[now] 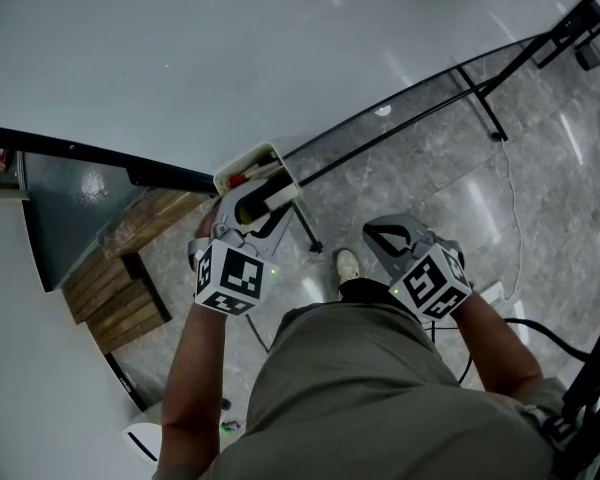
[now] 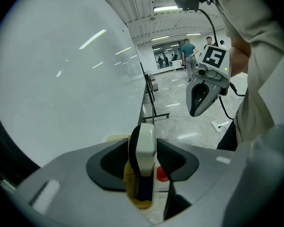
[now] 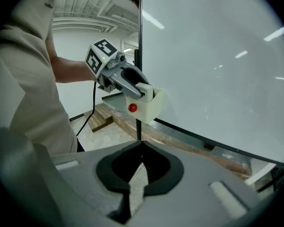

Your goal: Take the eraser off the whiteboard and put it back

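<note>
Left gripper (image 1: 257,204): jaws released, standing apart on either side of the eraser (image 2: 145,143). A thin gap shows on the right-hand pad; on the other side, pad and dark felt lie too close to tell contact. The eraser stands on edge, pale back facing up and felt to the left, lodged in the cream holder (image 1: 248,158). That holder is fixed at the lower edge of the whiteboard (image 1: 230,58). A small red round item (image 2: 162,175) sits in the holder just beside the eraser.

Right gripper (image 3: 141,148): jaws clenched tip to tip, nothing between them. It is held well apart from the holder, to the person's right, pointing down and forward. Its marker cube (image 1: 435,286) faces the head camera.

Surroundings: the whiteboard rests on a black stand (image 1: 480,98) whose legs reach across the grey stone floor (image 1: 430,168). Wooden planks (image 1: 120,278) lie stacked on the floor below the board's left end. One pale shoe (image 1: 348,264) of the person shows between the two grippers. A white cable (image 1: 512,208) runs across the floor to the right.
</note>
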`<state>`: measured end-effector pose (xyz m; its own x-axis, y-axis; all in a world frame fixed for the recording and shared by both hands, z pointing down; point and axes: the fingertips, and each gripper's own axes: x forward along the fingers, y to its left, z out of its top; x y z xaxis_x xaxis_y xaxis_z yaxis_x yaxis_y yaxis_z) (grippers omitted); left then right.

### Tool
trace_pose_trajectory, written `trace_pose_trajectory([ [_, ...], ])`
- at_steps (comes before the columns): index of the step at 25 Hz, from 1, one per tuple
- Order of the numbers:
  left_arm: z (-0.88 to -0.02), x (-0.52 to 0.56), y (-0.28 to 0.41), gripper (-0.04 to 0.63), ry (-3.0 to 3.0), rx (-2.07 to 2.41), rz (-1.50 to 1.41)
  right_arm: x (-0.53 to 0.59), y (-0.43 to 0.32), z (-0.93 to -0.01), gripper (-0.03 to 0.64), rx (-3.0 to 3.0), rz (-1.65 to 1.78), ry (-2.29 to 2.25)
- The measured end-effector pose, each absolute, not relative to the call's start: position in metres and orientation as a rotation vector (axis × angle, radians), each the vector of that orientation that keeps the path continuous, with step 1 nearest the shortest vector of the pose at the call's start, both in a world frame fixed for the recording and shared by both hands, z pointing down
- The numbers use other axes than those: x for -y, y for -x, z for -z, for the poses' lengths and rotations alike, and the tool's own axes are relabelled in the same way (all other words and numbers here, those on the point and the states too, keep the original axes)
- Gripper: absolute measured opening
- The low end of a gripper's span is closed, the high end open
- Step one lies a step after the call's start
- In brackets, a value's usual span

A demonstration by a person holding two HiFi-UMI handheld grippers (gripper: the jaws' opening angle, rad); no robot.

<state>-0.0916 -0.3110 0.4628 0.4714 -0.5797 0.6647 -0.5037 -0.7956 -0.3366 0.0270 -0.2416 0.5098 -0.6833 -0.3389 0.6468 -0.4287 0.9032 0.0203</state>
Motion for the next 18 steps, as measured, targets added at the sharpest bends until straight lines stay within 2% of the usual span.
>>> trace_pose_trajectory([
  [12, -0.442, 0.299, 0.098, 0.203, 2.611, -1.052, 1.159, 0.231, -0.026, -0.506, 0.002, 2.395, -0.15, -0.536],
  [18, -0.414, 0.271, 0.101, 0.202, 2.628, -1.138, 1.032, 0.214, -0.027, -0.5, 0.002, 2.386, -0.131, -0.533],
])
